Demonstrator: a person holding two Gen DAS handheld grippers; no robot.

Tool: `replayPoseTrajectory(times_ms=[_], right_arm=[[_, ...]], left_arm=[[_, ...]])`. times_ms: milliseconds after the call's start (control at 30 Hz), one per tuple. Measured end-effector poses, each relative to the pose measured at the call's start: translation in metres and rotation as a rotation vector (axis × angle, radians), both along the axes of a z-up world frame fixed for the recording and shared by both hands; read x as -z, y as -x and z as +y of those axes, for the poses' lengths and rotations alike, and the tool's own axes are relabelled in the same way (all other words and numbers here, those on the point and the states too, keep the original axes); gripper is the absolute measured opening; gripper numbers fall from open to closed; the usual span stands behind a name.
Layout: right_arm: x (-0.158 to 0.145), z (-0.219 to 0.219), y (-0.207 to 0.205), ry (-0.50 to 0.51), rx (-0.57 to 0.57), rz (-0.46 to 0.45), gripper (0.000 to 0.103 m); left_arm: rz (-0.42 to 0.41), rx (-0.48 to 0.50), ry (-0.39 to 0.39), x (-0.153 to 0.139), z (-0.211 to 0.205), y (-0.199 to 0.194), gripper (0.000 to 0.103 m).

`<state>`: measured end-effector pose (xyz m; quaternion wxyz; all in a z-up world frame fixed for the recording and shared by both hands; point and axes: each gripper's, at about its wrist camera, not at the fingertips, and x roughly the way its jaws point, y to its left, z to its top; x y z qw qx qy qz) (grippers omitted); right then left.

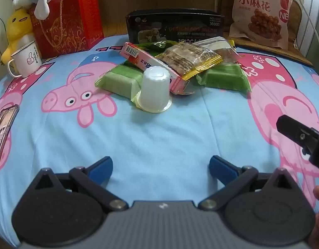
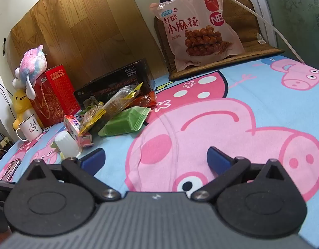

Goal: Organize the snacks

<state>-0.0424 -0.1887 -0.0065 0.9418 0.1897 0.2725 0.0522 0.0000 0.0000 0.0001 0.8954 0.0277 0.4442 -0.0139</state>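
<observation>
Left wrist: mug (image 1: 27, 59) | red box (image 1: 70, 18) | phone (image 1: 2, 134) beside snack pile (image 1: 169, 66)

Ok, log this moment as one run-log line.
stage: before first pick | left gripper: open, empty | right gripper: open, empty | snack pile: untouched on bedsheet | jelly cup: upside down, nearest

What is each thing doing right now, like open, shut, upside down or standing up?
left gripper: open, empty.
right gripper: open, empty.
white cup: upside down.
black box: open on top.
mug: upright.
big snack bag: sealed, propped up.
pink box: lying on green packets.
</observation>
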Motion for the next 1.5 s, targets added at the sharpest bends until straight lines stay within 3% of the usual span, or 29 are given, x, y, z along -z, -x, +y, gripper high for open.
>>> replayPoseTrajectory(times_ms=[900, 1233, 1333, 1400, 1467, 1500], right_arm=[[0.000, 0.000, 0.000, -0.002, 0.000, 0.000, 0.103], [0.002, -0.016, 0.002, -0.083, -0.050, -0.014, 0.103], [0.001, -0.017, -0.001, -0.063, -0.088, -0.007, 0.103], [-0.003, -0.016, -0.006, -0.067, -0.123, -0.005, 0.092], [-0.008, -0.009, -0.015, -0.070, -0.189, 0.005, 0.074], [-0.011, -0.004, -0.019, -0.069, -0.232, -0.005, 0.071]], left_arm=[[-0.012, 0.010, 0.011, 0.001, 0.001, 0.000, 0.103], [-0.120, 0.160, 0.066, 0.005, 0.021, 0.018, 0.102], [-0.197, 0.165, 0.155, 0.004, 0.047, 0.025, 0.095], [-0.218, 0.145, 0.222, -0.004, 0.069, 0.020, 0.094], [-0.235, 0.121, 0.248, -0.013, 0.085, 0.011, 0.090], [-0.251, 0.110, 0.260, -0.018, 0.094, 0.008, 0.087]])
